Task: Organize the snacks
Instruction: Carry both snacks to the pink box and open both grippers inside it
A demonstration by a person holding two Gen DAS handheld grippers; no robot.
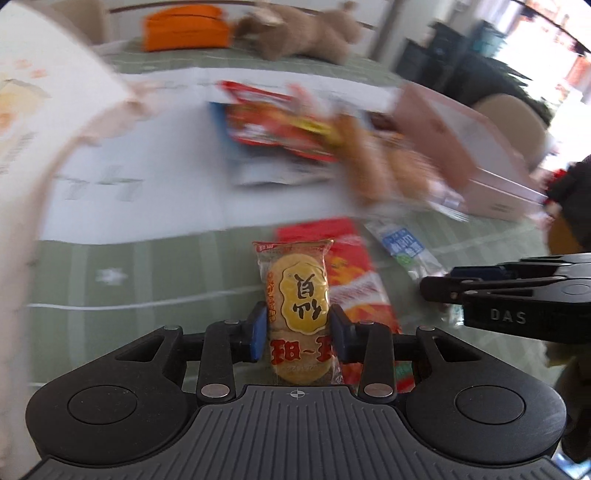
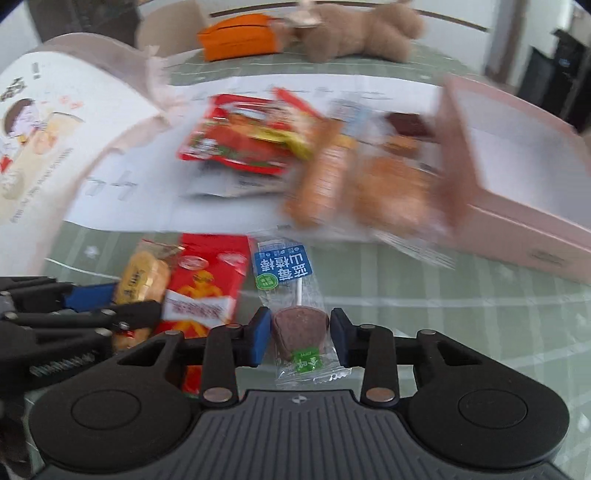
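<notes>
Your left gripper [image 1: 298, 334] clamps the rice cracker [image 1: 297, 310]; your right gripper [image 2: 299, 336] pinches the lollipop [image 2: 301, 332], both beside the red packet [image 2: 207, 291].

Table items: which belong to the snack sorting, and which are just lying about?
Part of the job:
rice cracker packet in left gripper
lollipop between right gripper fingers
red snack pack
snack pile
pink box

Lying about:
teddy bear
orange pouch
</notes>
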